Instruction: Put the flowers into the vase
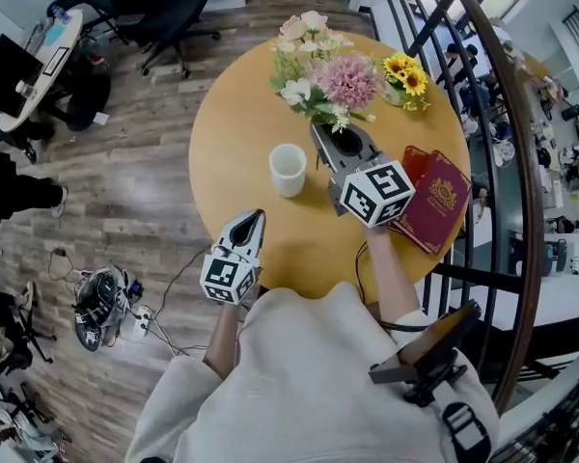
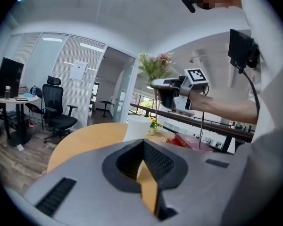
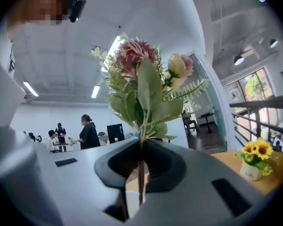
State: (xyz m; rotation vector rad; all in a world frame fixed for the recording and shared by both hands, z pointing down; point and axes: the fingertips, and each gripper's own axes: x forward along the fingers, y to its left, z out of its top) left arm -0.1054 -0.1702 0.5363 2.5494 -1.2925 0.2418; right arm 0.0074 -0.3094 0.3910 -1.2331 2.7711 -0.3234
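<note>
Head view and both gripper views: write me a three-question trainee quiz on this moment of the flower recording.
1. True or false: the right gripper is shut on the flowers' stems.
2. What is in the white vase? A) flowers B) nothing visible C) a book
3. Fill in: the red books lie on the table beside the ___ gripper.
Key: 1 true; 2 B; 3 right.

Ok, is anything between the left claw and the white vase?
Nothing: only bare tabletop lies between the left claw and the white vase, clearest in the head view.
</note>
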